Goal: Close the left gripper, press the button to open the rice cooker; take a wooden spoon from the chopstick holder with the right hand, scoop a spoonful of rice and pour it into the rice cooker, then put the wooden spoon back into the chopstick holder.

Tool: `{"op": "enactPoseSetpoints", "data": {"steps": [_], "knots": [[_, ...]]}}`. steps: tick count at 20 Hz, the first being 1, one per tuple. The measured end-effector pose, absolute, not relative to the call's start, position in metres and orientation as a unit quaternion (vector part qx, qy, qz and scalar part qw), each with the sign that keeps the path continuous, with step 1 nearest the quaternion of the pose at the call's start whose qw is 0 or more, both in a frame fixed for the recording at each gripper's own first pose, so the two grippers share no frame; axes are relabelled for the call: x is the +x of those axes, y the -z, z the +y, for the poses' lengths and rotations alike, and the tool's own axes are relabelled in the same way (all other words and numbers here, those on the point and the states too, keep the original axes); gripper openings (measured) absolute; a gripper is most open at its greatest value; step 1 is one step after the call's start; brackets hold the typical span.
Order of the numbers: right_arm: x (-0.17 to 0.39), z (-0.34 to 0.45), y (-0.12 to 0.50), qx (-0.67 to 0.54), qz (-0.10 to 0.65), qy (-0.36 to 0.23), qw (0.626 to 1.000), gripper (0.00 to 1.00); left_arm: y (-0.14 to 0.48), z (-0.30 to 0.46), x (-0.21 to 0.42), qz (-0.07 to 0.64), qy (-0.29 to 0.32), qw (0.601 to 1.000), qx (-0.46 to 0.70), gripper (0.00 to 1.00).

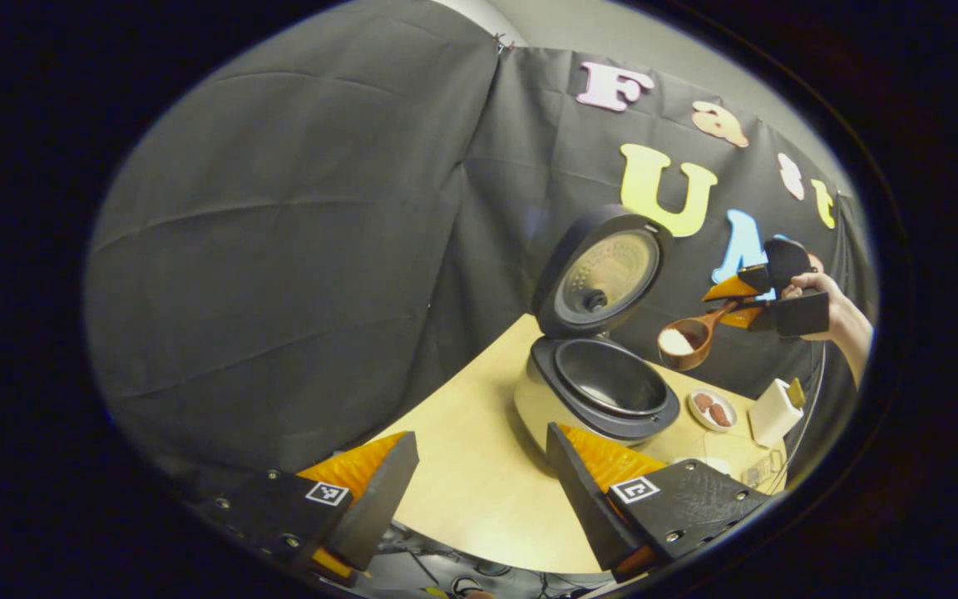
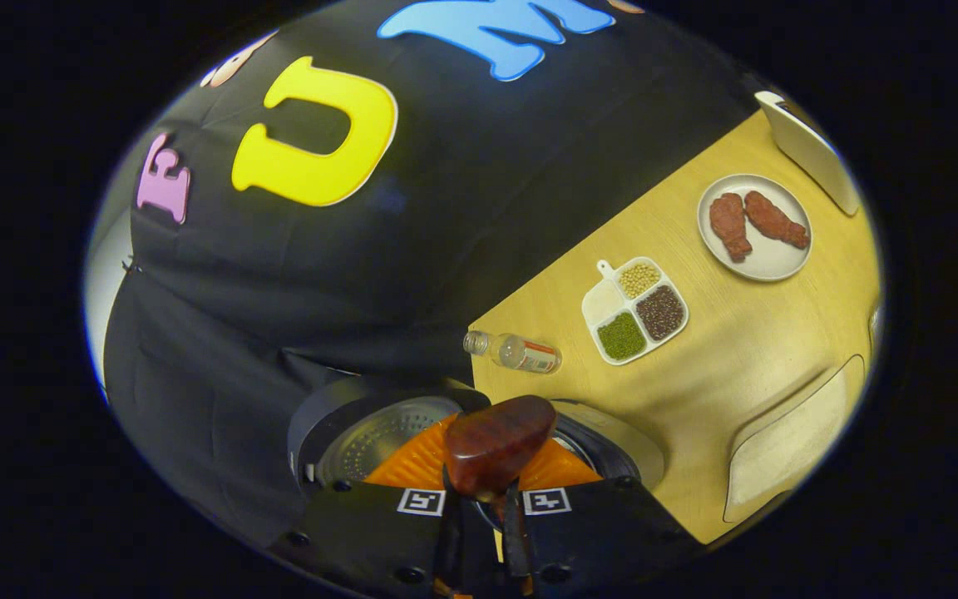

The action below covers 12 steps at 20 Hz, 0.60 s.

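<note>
The rice cooker point(image 1: 604, 391) stands on the wooden table with its lid point(image 1: 604, 270) swung up and its dark inner pot showing. To the right of the lid, in the air, a wooden spoon point(image 1: 685, 341) carries white rice in its bowl. My right gripper point(image 1: 743, 301) is shut on its handle, held by a hand point(image 1: 841, 312). In the right gripper view the spoon's point(image 2: 496, 445) rounded back sits just past my right gripper point(image 2: 487, 478), with the cooker's lid point(image 2: 379, 441) and rim point(image 2: 616, 445) underneath. My left gripper point(image 1: 479, 491) is wide open and holds nothing, in front of the cooker.
A white chopstick holder point(image 1: 774, 412) stands at the table's right side. A divided dish point(image 2: 635, 309) holds grains, beside a small bottle point(image 2: 516, 352) lying on its side. A plate point(image 2: 766, 258) carries two reddish pieces. A pale container point(image 2: 787, 441) lies nearer.
</note>
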State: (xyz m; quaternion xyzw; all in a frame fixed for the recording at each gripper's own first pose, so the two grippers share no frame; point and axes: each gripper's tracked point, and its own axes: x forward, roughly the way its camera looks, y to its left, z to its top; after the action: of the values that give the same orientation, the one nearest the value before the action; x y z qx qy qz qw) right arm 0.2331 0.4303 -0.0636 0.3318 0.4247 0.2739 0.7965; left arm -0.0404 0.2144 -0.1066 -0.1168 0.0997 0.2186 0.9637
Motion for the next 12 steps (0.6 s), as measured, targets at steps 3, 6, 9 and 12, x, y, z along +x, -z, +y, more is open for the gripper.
{"op": "enactPoseSetpoints", "data": {"steps": [3,6,9,12], "knots": [[0.23,0.456,0.08,0.277,0.417,-0.289,0.816,0.2,0.107,0.225,-0.043,0.1,-0.232,0.961,-0.115,0.98],[0.227,0.472,0.095,0.224,0.402,-0.302,0.835,0.2,0.108,0.235,-0.045,0.106,-0.245,0.96,-0.085,0.98],[0.225,0.484,0.101,0.169,0.37,-0.315,0.857,0.2,0.103,0.237,-0.044,0.105,-0.244,0.961,-0.076,0.98],[0.225,0.49,0.1,0.118,0.337,-0.325,0.876,0.2,0.104,0.238,-0.043,0.108,-0.245,0.961,-0.07,0.99]]}}
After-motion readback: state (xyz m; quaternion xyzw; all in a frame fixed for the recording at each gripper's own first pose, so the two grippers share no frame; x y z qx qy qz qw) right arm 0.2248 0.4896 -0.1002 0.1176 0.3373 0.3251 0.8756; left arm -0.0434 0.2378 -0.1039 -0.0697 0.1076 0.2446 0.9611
